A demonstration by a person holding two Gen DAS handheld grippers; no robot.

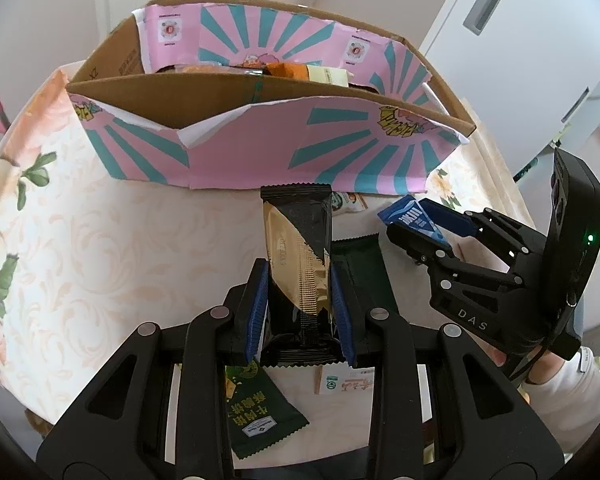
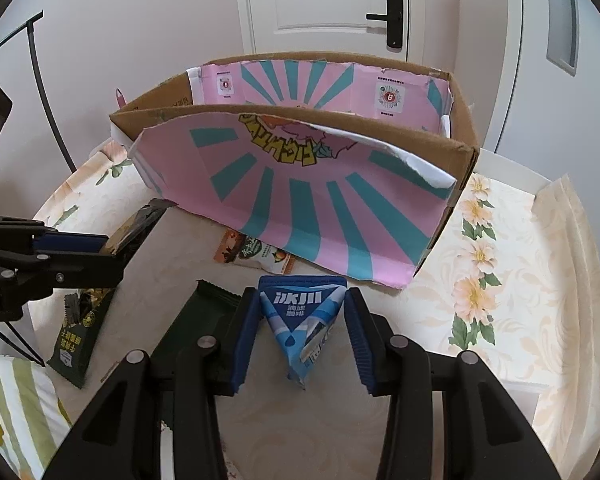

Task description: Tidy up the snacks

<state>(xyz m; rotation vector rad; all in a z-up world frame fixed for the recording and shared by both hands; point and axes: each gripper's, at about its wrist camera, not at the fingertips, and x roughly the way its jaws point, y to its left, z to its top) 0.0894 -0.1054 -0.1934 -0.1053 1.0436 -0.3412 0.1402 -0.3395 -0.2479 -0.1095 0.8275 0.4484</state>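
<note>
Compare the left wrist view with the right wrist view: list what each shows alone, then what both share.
Left wrist only: snacks already inside the cardboard box, orange packet among them.

Right wrist only: door handle, striped cloth.

Both: left gripper shut on the black-and-gold bar, right gripper holding the blue triangular pouch, dark green packet on the floral tablecloth.

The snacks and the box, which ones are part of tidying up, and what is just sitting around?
Part of tidying:
- black and gold snack bar, in left gripper
- blue triangular packet, in right gripper
- pink and teal cardboard box
- dark green snack packet

Just around:
- white door
- floral tablecloth
</note>
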